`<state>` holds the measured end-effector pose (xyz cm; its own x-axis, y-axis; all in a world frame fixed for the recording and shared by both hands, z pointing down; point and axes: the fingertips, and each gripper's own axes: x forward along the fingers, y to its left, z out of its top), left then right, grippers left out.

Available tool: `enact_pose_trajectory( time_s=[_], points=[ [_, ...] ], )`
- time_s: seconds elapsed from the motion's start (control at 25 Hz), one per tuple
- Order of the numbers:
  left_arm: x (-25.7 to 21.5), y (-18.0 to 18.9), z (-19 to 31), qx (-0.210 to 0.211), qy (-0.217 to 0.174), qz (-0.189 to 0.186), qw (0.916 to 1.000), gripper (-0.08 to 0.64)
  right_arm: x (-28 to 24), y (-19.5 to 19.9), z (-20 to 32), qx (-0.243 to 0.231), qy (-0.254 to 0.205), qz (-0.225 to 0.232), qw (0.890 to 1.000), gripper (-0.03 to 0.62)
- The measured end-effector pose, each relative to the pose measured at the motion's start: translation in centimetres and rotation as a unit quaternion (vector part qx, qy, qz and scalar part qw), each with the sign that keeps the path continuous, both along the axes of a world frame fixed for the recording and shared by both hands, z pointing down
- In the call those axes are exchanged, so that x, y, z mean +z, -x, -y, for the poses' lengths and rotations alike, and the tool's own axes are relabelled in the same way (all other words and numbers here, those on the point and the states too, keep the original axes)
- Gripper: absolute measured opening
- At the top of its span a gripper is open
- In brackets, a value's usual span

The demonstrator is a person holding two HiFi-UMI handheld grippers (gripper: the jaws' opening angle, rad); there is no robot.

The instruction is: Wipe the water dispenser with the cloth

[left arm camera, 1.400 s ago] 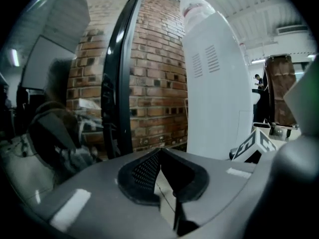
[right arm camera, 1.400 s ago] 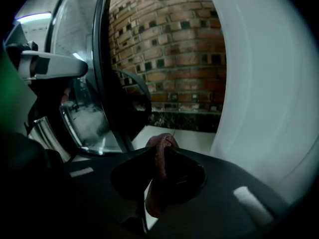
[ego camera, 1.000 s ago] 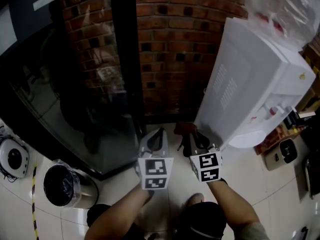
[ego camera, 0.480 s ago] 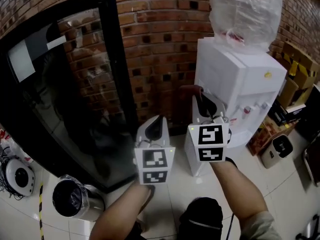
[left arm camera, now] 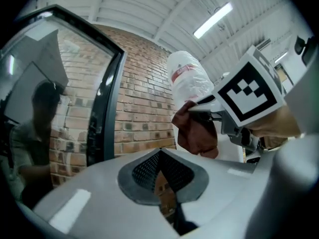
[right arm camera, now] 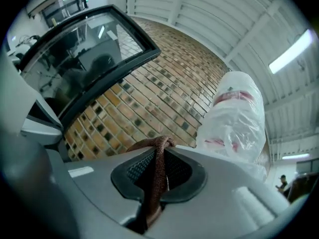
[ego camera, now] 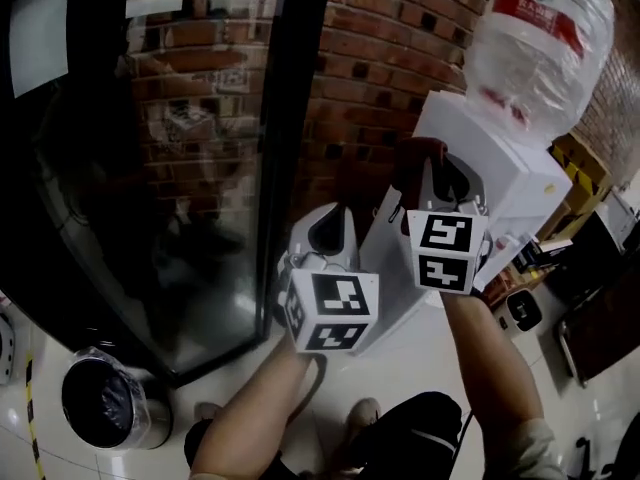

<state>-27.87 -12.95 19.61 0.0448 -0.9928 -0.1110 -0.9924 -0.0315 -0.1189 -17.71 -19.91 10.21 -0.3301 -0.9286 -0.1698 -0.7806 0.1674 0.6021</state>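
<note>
The jaws of my right gripper (ego camera: 443, 180) are pinching the brown cloth (right arm camera: 157, 176), while my left gripper (ego camera: 330, 230) is sitting with its jaws almost together, empty. I am holding the cloth just beside the top edge of the white water dispenser (ego camera: 505, 173), right of centre. I judge wiping is only starting, calling for pressing on and sweeping across.

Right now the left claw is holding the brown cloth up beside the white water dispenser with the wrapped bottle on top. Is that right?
Not quite: the right claw, not the left, holds the brown cloth; the right gripper view shows its jaws shut on it. The rest stands: it is up beside the white water dispenser with the wrapped bottle on top.
</note>
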Motion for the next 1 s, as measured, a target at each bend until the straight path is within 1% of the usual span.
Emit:
enact_pose_trajectory(
  time_s=[0.16, 0.32, 0.48, 0.6, 0.68, 0.8, 1.0],
  points=[
    [0.3, -0.8, 2.1, 0.035, 0.011, 0.005, 0.9993, 0.0, -1.8, -0.1, 3.0, 0.051, -0.014, -0.039, 0.998, 0.043],
    [-0.3, -1.1, 3.6, 0.047, 0.005, 0.01, 0.9988, 0.0, -3.7, 0.2, 6.1, 0.089, -0.025, -0.07, 0.993, 0.043],
    [-0.7, -2.0, 4.6, 0.065, -0.002, 0.007, 0.9979, 0.0, -4.9, 0.7, 8.5, 0.115, -0.036, -0.09, 0.989, 0.043],
    [0.1, -2.3, 5.5, 0.071, 0.012, 0.006, 0.9974, 0.0, -5.4, 0.9, 10.3, 0.133, -0.035, -0.101, 0.985, 0.043],
    [0.9, -2.5, 5.8, 0.074, 0.024, 0.011, 0.9969, 0.0, -5.2, 0.9, 11.4, 0.148, -0.031, -0.116, 0.982, 0.044],
    [2.7, -2.7, 5.6, 0.078, 0.045, 0.04, 0.9951, 0.0, -4.1, 1.1, 12.3, 0.168, -0.021, -0.135, 0.976, 0.044],
    [6.3, -3.0, 5.6, 0.088, 0.078, 0.069, 0.9906, 0.0, -1.9, 1.2, 13.5, 0.197, -0.007, -0.177, 0.964, 0.045]
  ],
)
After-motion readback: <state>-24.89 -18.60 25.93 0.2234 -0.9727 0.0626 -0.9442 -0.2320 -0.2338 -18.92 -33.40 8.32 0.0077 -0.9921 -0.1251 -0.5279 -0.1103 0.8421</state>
